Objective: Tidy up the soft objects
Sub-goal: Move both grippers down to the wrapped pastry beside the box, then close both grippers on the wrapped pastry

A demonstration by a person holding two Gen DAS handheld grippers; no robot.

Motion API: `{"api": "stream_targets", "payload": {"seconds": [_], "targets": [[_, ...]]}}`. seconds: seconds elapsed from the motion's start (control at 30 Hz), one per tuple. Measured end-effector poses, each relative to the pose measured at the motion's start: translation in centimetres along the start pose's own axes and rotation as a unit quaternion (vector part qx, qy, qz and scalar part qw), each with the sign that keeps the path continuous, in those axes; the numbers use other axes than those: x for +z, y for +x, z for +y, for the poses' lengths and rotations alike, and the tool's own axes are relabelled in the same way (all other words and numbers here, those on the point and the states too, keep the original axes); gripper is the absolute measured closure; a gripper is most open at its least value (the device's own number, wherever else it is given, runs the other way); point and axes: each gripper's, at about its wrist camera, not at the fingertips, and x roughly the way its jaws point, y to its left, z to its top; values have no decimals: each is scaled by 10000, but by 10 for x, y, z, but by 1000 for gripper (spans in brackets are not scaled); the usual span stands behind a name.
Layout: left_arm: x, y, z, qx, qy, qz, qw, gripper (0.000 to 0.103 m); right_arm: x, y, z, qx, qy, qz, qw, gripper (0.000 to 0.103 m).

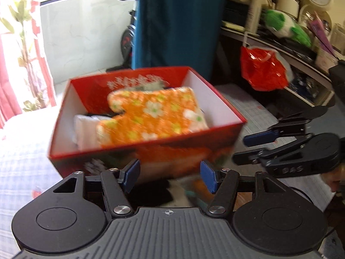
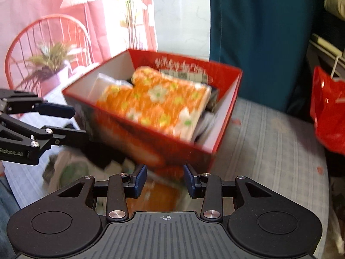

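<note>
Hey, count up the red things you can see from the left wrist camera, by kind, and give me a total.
Red box: 1
Red plastic bag: 1
Red curtain: 1
Total: 3

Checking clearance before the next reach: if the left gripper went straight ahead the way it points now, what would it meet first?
Most likely the near wall of the red box, which sits directly ahead of the open left gripper. Blur makes the depth uncertain.
</note>
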Motion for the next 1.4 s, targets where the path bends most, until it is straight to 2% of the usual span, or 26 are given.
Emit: {"api": "stream_targets", "payload": {"seconds": [0.27, 0.4, 0.57, 0.7, 1.07, 1.17, 1.27, 1.37, 1.4], "targets": [[-27, 31, -17, -412, -138, 526, 9977, 39, -46, 17, -1, 180, 111, 411, 9989, 67], [-33, 46, -17, -609, -337, 714, 9950, 40, -59, 19, -2, 260, 61, 435, 9987, 61], [-39, 67, -22, -777, -462, 908, 9918, 40, -67, 22, -9, 452, 232, 356, 9981, 60], [-45, 82, -19, -961, -659, 1049, 9876, 50, -70, 21, -14, 604, 338, 321, 9971, 60], [-56, 96, -11, -1297, -1007, 1021, 9811, 51, -71, 24, -16, 803, 482, 366, 9949, 61], [-59, 95, -9, -1346, -952, 982, 9814, 50, -71, 27, -21, 840, 643, 438, 9934, 56], [-61, 94, -5, -1371, -993, 969, 9808, 50, -72, 29, -25, 910, 766, 465, 9918, 55], [-62, 96, -3, -1422, -1108, 947, 9790, 51, -73, 30, -26, 971, 816, 454, 9909, 57], [-63, 96, -2, -1444, -1143, 942, 9784, 51, -72, 30, -27, 1011, 822, 450, 9905, 62]]}}
